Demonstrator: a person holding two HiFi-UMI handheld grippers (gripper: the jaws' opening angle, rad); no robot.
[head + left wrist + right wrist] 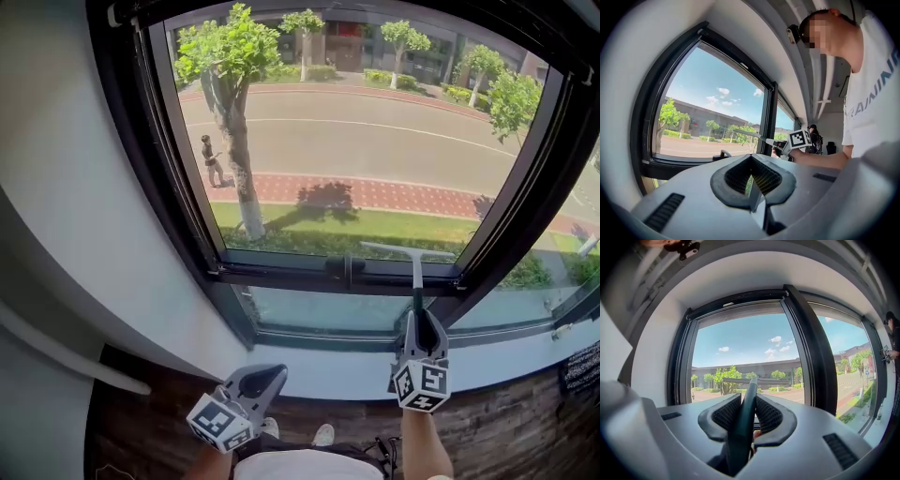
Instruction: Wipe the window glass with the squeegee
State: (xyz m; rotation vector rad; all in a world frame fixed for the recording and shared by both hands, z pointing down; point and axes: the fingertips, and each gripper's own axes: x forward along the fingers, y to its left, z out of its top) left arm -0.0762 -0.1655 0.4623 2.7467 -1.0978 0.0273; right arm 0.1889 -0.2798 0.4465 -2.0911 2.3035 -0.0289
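While right tongs [750,404] clamp squeegee [416,272] | left tongs [752,180] closed, empty | shirt [874,93] print "RAININ", clipped

Your right gripper [419,319] swallows the near end of the squeegee [415,272], so the butt of its handle is out of sight. From your head view you cannot tell whether the blade touches the window glass [356,141]. The bottom edge cuts off your forearms [427,445]. Your shoes [323,434] are half hidden behind your shirt [305,464]. The walker [213,159] on the far pavement is too small to make out. The person [891,329] at the far right of the right gripper view is clipped by the edge.
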